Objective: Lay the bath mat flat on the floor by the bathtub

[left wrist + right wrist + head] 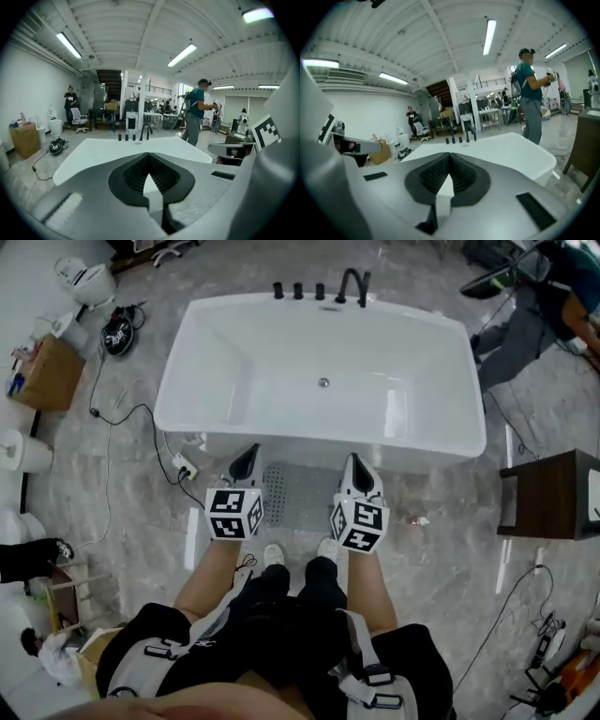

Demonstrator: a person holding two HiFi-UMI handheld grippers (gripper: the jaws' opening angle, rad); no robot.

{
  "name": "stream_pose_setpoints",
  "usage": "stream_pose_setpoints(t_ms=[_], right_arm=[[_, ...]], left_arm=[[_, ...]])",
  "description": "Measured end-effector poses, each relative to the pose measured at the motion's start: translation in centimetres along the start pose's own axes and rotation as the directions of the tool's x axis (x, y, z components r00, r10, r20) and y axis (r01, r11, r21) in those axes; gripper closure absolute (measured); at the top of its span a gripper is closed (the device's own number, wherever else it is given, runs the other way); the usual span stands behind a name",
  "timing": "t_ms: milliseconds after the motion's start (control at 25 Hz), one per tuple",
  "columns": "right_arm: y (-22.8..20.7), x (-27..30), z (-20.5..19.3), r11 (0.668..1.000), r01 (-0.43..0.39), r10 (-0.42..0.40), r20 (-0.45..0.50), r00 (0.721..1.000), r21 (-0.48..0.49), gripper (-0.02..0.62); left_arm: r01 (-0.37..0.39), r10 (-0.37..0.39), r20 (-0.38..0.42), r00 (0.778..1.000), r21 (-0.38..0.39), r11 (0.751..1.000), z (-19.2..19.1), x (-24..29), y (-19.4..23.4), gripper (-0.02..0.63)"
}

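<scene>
Glossy grey marble-look floor [441, 549], with a smooth white bathtub [319, 442] with rounded corners and a curved black tap [353, 285] on its far rim. The bath mat [298, 495], a grey rectangle with a fine bumpy texture, lies flat on the floor right by the tub's near side. The left tongs [247, 456] and right tongs [355, 465] show on either side of it, both pinched closed with nothing in them.

I see a grey marbled floor [441, 559] with a black cable [141, 409] trailing across it, a cardboard box [45, 373] at the left and a dark wooden cabinet [548, 495] at the right. Overhead, tube lights [182, 55] run along a white ribbed ceiling [117, 28]; desks [152, 115] stand far back.
</scene>
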State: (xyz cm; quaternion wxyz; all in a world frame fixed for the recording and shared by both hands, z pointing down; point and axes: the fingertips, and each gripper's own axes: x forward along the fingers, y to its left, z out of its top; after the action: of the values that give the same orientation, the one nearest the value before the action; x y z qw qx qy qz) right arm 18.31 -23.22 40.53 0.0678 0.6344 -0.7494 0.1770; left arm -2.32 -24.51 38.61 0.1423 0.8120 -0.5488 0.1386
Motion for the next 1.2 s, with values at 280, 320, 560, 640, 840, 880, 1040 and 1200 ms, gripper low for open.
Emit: stream_pose_setpoints(t_ms=[280, 320, 560, 640, 840, 880, 1040, 1200], right_arm=[[2.6, -8.0, 16.4, 0.999, -0.03, 0.04, 0.292, 0.956, -0.04, 0.591], [2.5, -8.8, 17.3, 0.999, -0.029, 0.042, 0.308, 0.951, -0.045, 0.591], [2.4, -11.8, 19.9, 0.998, -0.033, 0.048, 0.348, 0.936, -0.049, 0.591], [2.4, -12.3, 19.9, 0.998, -0.036, 0.052, 0.345, 0.937, -0.052, 0.591], [2.6, -13.2, 19.3, 0.998, -0.048, 0.062, 0.339, 0.939, -0.05, 0.591], [2.8, -13.1, 19.2, 0.997, -0.052, 0.066, 0.338, 0.939, -0.052, 0.591], [4.0, -12.4, 19.3, 0.996, -0.065, 0.083, 0.337, 0.938, -0.067, 0.591], [4.6, -12.1, 19.5, 0.995, -0.069, 0.089, 0.336, 0.938, -0.072, 0.591]], left_arm=[[-0.067, 0.062, 0.246, 0.967, 0.009, 0.998, 14.5, -9.3, -0.9, 0.601], [-0.065, 0.056, 0.267, 0.962, 0.027, 0.997, 15.7, -10.2, -1.6, 0.601], [-0.037, 0.013, 0.325, 0.946, 0.069, 0.997, 19.3, -13.0, -3.8, 0.601], [-0.027, 0.002, 0.326, 0.945, 0.074, 0.997, 19.4, -13.4, -4.6, 0.601], [-0.023, -0.001, 0.332, 0.943, 0.067, 0.997, 18.6, -14.0, -5.3, 0.601], [-0.026, 0.003, 0.331, 0.944, 0.064, 0.998, 18.4, -14.0, -5.0, 0.601], [-0.036, 0.017, 0.324, 0.946, 0.055, 0.998, 18.0, -14.3, -3.6, 0.601], [-0.035, 0.013, 0.324, 0.946, 0.062, 0.997, 18.3, -14.5, -3.2, 0.601]])
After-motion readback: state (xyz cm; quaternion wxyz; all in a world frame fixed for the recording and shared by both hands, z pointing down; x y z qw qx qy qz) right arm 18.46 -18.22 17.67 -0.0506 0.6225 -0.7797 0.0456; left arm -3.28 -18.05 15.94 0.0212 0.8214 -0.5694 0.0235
